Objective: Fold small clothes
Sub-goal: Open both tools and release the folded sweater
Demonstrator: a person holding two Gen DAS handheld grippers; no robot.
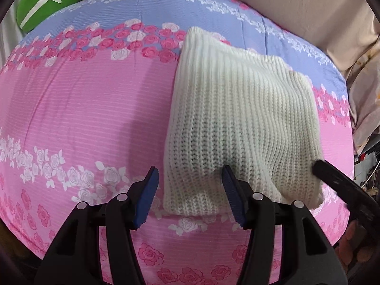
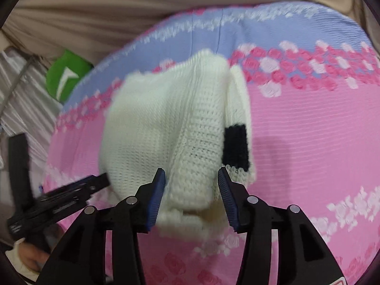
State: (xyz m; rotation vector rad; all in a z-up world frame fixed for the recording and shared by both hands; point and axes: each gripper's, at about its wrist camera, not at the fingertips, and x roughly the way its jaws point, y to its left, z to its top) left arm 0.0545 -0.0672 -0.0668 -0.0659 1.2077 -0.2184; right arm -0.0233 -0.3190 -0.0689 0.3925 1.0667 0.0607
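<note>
Knit nearly folded on the bed

I see the white knit (image 1: 239, 123) lying doubled on the floral bed (image 1: 83, 109); maybe one fold left. My left gripper (image 1: 190, 196) and right gripper (image 2: 191, 198) both have fingers apart, straddling its near edge, pressing nothing.

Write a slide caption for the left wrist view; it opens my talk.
Left gripper open over folded white knit on floral bedspread.

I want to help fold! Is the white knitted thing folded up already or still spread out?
Folded. The white knit lies as a compact doubled block on the pink bedspread, with a layer and black patch peeking from underneath.
</note>
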